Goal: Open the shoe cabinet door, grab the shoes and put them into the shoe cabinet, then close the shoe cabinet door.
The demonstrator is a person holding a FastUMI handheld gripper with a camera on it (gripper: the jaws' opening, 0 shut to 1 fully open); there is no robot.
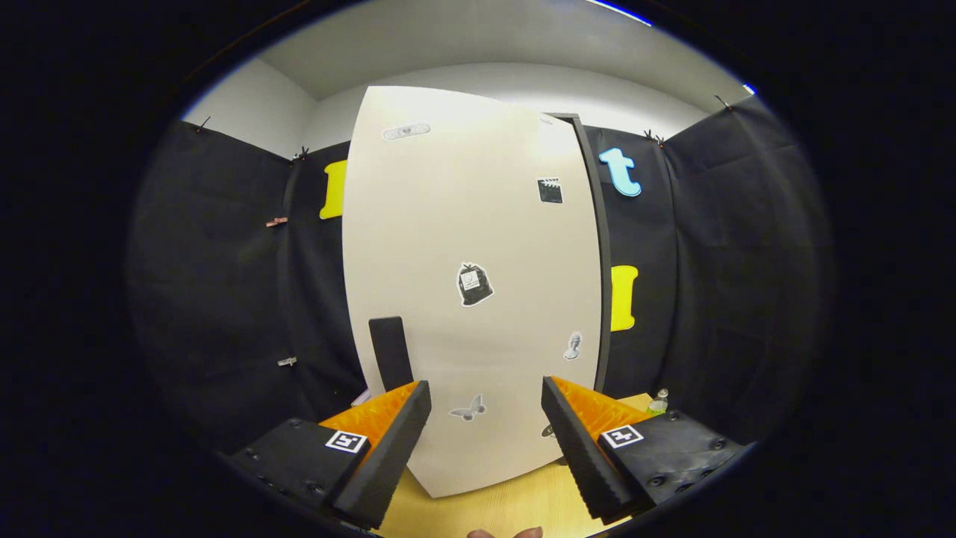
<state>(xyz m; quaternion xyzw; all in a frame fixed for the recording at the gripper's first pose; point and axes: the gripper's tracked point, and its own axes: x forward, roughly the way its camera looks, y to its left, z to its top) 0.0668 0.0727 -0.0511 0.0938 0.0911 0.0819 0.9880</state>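
Observation:
The shoe cabinet door [463,239], a tall cream panel with several small stickers, stands just ahead of my fingers. Its dark handle [390,351] is a short upright bar near the door's left edge, just beyond my left fingertip. A dark strip of the cabinet's frame [597,254] runs along the door's right side. My gripper [485,396] is open, both fingers spread wide with nothing between them, pointing at the lower part of the door.
A light wooden surface [493,508] lies under the fingers. A small clear bottle [658,402] stands to the right of the cabinet, beyond my right finger. Black cloth booth walls [224,284] surround the cabinet on both sides. Fingertips of a hand [504,533] show below.

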